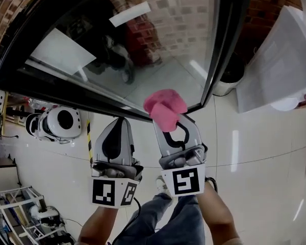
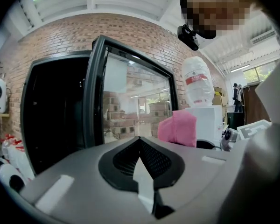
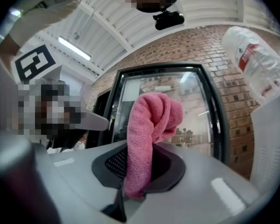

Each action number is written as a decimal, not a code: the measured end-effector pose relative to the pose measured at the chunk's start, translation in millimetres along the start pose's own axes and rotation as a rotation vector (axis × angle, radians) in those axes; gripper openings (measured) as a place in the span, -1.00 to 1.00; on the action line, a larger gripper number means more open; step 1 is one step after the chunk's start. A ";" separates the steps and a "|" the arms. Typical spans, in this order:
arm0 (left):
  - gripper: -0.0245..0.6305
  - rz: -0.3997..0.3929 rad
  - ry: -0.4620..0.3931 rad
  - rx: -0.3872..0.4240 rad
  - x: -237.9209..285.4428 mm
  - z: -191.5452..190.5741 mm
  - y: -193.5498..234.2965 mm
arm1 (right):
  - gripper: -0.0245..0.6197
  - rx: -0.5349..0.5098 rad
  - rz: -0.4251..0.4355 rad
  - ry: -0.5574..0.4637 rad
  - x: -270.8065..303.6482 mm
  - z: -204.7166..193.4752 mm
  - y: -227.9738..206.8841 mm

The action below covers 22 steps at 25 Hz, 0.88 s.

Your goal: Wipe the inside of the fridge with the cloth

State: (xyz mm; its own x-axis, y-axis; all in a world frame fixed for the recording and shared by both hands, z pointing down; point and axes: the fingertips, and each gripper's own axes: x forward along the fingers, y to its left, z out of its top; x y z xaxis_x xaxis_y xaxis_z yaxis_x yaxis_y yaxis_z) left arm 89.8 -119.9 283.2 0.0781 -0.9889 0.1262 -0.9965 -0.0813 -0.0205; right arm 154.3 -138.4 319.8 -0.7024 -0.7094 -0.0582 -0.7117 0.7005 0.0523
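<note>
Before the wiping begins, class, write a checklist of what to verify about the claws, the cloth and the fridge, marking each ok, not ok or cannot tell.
1. Grip on pink cloth by right claw: ok, jaws shut on it.
2. Spare left claw: ok, shut, nothing between.
3. Access past glass door: ok, swung open.
4. Cloth touching an inner surface: not ok, it is outside, before the door.
5. Obstacles in fridge interior: cannot tell, too dark.

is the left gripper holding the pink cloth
No, the left gripper is shut with nothing between its jaws, while the soft pink cloth is pinched in the right gripper.
</note>
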 end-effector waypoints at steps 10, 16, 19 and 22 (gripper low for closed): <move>-0.90 -0.021 0.019 -0.014 -23.4 -60.2 47.7 | -0.74 -0.015 0.050 0.066 36.6 -83.0 95.4; -0.90 -0.019 0.001 0.013 -12.1 -88.6 53.8 | -0.74 -0.031 0.049 0.045 53.5 -115.4 88.7; -0.90 -0.020 -0.003 0.020 -5.1 -95.4 55.6 | -0.74 -0.049 0.038 0.046 54.3 -122.9 75.2; -0.90 -0.033 -0.006 0.030 4.5 -101.7 48.4 | -0.74 -0.059 -0.007 0.034 49.4 -127.7 44.1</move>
State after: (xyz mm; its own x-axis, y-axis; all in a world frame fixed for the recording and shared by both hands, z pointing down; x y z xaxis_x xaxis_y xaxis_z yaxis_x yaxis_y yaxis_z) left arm 38.9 -115.7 383.6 0.1107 -0.9864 0.1214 -0.9920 -0.1171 -0.0464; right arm 87.7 -152.5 446.6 -0.6966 -0.7171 -0.0247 -0.7148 0.6905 0.1105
